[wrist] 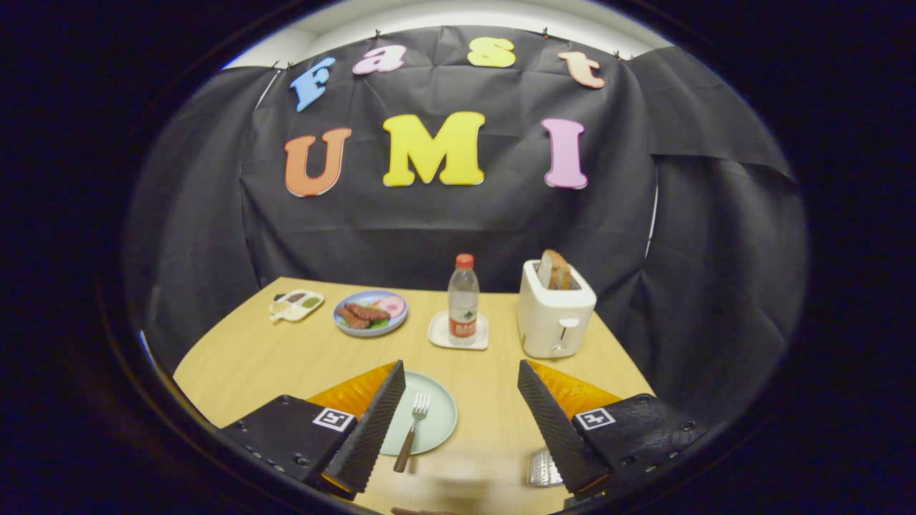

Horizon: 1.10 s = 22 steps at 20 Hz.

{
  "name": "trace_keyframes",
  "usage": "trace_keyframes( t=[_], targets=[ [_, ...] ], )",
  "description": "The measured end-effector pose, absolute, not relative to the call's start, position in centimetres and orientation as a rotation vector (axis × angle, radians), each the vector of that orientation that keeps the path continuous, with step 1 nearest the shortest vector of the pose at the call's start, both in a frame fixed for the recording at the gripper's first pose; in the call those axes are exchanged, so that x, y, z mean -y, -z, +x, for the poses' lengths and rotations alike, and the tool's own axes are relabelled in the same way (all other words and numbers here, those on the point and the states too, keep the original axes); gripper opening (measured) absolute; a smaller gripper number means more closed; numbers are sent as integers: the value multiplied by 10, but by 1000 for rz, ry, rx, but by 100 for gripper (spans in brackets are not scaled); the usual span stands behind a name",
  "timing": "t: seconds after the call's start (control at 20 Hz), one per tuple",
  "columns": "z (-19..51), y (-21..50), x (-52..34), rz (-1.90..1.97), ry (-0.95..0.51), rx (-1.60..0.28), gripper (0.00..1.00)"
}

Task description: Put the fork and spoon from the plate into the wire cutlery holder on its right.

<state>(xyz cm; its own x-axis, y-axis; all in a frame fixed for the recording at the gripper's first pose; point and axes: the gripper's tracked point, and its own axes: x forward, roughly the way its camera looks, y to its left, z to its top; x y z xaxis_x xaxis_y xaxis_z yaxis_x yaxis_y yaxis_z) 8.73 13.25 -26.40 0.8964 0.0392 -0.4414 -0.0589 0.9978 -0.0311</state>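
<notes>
A fork (413, 429) with a brown handle lies on a pale green plate (435, 411), tines pointing away from me. The plate sits just inside my left finger (372, 425), which covers its left part. A bit of the silvery wire cutlery holder (542, 468) shows low on the table, right of the plate, partly hidden behind my right finger (558, 425). My gripper (461, 400) hangs above the table with its fingers wide apart and nothing between them. The spoon is hidden from me.
Farther back stand a water bottle (464, 300) on a white coaster (458, 331), a white toaster (554, 315) with bread in it, a blue plate of food (370, 312) and a small divided dish (295, 305). A blurred shape (458, 476) lies at the table's near edge.
</notes>
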Motion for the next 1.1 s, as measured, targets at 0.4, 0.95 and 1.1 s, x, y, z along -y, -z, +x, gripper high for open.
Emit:
trace_keyframes(
  t=[0.4,0.95,1.1],
  targets=[
    [95,397,-185,-14,-27,-715,80],
    [102,450,-195,43,11,-853,33],
    [97,455,-194,44,1,-891,11]
  ],
)
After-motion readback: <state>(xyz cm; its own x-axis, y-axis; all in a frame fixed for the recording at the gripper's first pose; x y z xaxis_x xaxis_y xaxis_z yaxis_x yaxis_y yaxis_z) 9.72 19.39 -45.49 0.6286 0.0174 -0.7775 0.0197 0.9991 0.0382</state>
